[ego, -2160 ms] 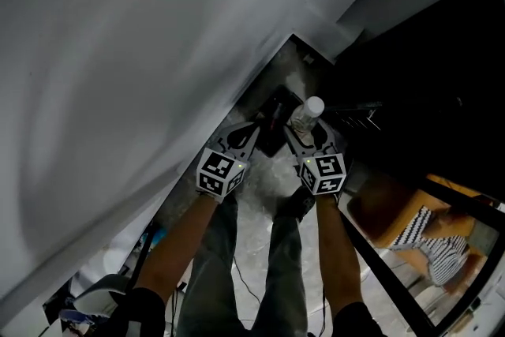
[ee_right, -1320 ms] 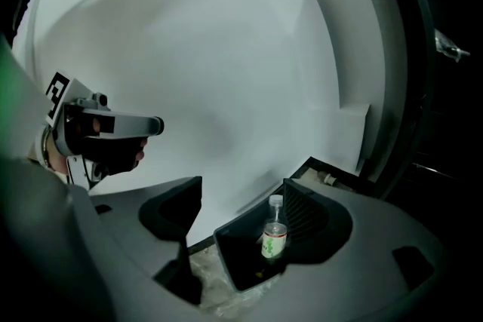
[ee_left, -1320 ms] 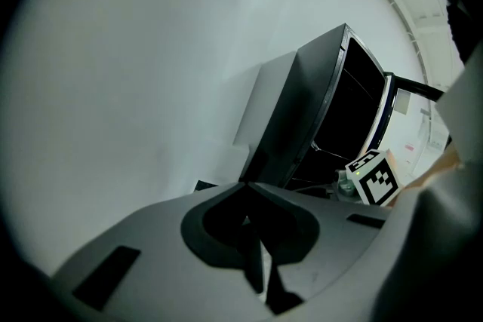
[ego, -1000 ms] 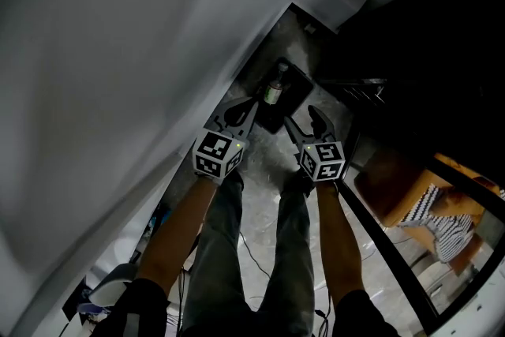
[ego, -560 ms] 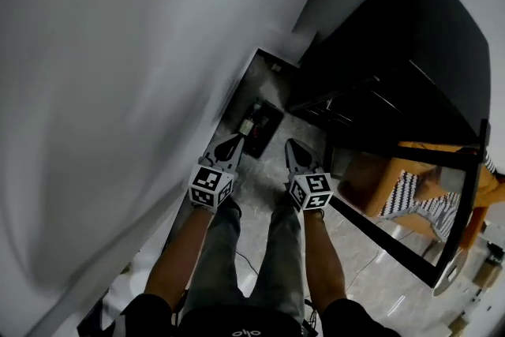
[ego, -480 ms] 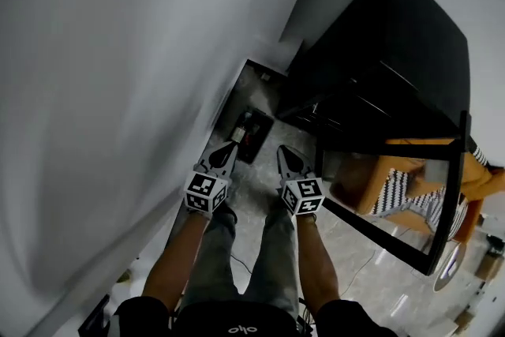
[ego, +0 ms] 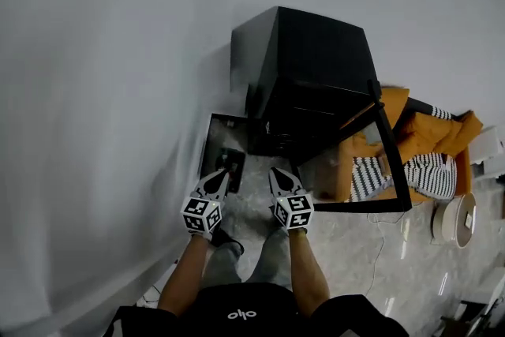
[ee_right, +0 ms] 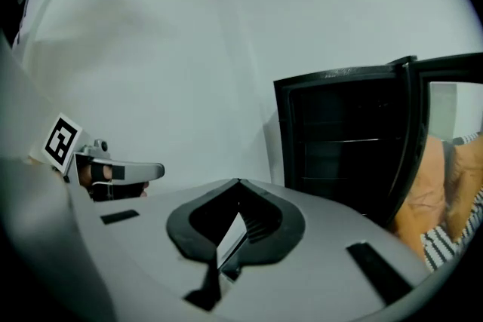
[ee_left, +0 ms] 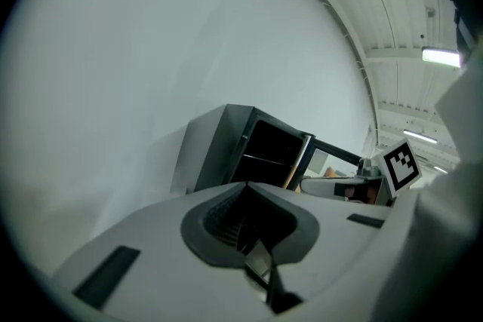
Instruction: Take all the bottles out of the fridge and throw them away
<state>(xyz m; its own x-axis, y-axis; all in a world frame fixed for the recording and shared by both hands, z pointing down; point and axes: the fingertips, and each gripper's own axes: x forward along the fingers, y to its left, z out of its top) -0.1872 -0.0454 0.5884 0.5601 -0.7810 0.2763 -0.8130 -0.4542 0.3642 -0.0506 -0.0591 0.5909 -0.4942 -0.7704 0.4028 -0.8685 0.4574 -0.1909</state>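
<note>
White wall [ego: 95,91] fills the left and far side, marble floor [ego: 355,249] underfoot. Against the far wall stands the black fridge [ego: 304,67], its glass door [ego: 371,162] swung open to the right. The inside is pure shadow, so no bottle can be picked out on the shelves. On the floor to its left sits a dark bin [ego: 223,162]; something dim lies in it, too small to name. On the near side, the left gripper [ego: 221,176] and right gripper [ego: 278,172] are held side by side, each with fingers pressed together on nothing, the fridge some way beyond them. At far right an orange chair [ego: 430,130] is partly hidden behind the door.
</note>
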